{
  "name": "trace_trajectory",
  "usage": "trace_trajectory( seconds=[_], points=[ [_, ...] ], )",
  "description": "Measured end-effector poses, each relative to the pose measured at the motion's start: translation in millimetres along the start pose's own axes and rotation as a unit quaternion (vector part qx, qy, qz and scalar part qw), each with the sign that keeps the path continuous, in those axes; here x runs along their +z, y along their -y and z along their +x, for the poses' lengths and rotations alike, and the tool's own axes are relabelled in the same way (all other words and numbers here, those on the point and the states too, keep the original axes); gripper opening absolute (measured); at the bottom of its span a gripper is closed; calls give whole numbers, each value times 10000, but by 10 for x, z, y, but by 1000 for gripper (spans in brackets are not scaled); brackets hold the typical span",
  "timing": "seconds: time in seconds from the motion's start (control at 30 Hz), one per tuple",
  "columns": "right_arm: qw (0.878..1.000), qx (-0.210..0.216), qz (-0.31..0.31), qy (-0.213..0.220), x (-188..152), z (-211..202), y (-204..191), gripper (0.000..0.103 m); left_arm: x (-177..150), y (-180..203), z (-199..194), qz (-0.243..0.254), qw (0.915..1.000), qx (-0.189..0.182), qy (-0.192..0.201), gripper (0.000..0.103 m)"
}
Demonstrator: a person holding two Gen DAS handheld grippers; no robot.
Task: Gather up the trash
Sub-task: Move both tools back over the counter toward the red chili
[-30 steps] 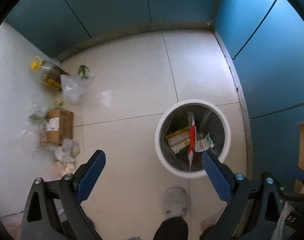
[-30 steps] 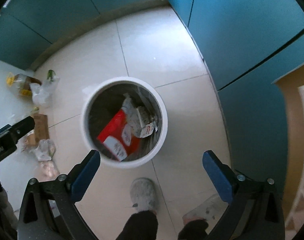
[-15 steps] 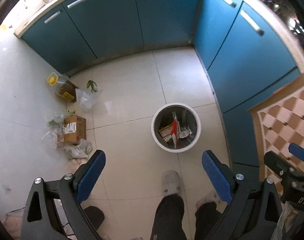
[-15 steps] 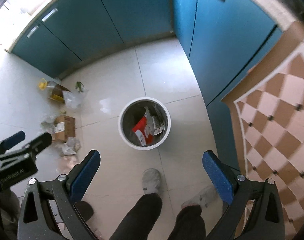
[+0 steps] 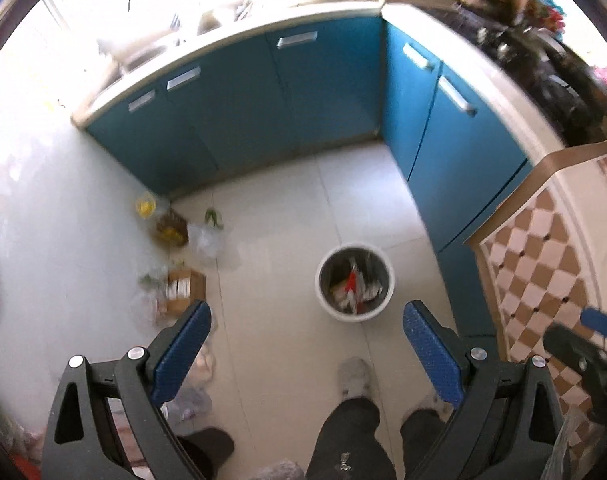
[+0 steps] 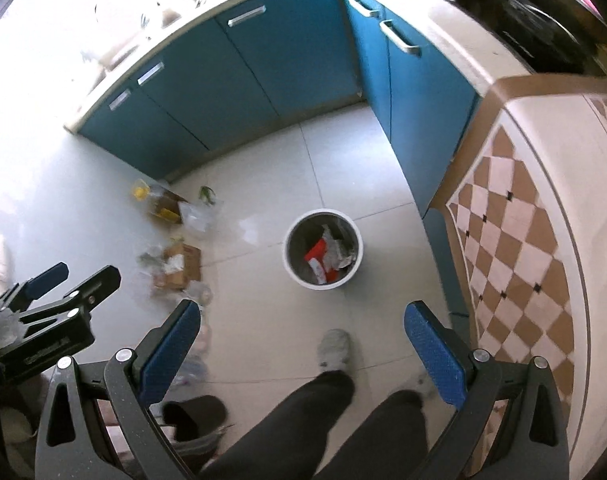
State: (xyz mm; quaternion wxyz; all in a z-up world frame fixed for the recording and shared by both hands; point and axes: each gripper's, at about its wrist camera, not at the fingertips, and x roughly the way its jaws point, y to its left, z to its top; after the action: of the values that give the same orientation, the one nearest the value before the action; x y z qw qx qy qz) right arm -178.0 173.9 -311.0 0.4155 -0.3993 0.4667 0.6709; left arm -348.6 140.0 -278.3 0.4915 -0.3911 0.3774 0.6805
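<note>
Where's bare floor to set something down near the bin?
Bare tile between the trash bin and the blue cabinets, and between the bin and the person's shoe. Crowded along the left: oil bottle, plastic bag, cardboard box and loose wrappers.

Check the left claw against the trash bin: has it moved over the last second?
Yes. The left claw has pulled up and back: the white trash bin now looks far smaller, and the blue cabinets show their handles.

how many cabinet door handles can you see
5. Three on the back run of blue cabinets. Two on the right-hand run. More may sit outside the frame.
</note>
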Motion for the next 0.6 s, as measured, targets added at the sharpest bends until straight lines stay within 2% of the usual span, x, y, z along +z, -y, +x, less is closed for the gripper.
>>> trace_trajectory(
  seconds=[0.13, 0.2, 0.3, 0.4, 0.43, 0.47, 0.5, 0.53, 0.57, 0.6],
  points=[
    [9979, 172, 552, 303, -206, -528, 399, 103, 149, 539, -277, 445, 9972, -255, 537, 99],
    [9941, 83, 931, 558, -378, -865, 758, 103, 213, 1018, -370, 914, 9926, -469, 642, 103],
    [9834, -225, 1581, 867, -683, -1308, 1346, 103, 174, 1862, -508, 1667, 9802, -833, 674, 103],
    [9577, -567, 2602, 1094, -1215, -1723, 2117, 103, -66, 2781, -662, 2485, 9596, -1214, 524, 103],
    [9435, -690, 3031, 1152, -1464, -1856, 2418, 103, -165, 3060, -730, 2760, 9502, -1382, 443, 103],
    [9289, -800, 3413, 1197, -1692, -1968, 2676, 103, -366, 3474, -818, 3181, 9335, -1629, 308, 103],
    [9140, -917, 3753, 1234, -1912, -2068, 2910, 103, -523, 3739, -884, 3472, 9205, -1781, 209, 103],
    [8941, -1083, 4156, 1271, -2205, -2173, 3177, 103, -753, 4076, -963, 3860, 9010, -1980, 35, 103],
    [8766, -1209, 4476, 1290, -2443, -2255, 3380, 103, -925, 4256, -1017, 4091, 8883, -2086, -67, 103],
    [8513, -1346, 4900, 1308, -2785, -2355, 3619, 103, -1183, 4544, -1087, 4453, 8663, -2254, -231, 103]
  ],
)
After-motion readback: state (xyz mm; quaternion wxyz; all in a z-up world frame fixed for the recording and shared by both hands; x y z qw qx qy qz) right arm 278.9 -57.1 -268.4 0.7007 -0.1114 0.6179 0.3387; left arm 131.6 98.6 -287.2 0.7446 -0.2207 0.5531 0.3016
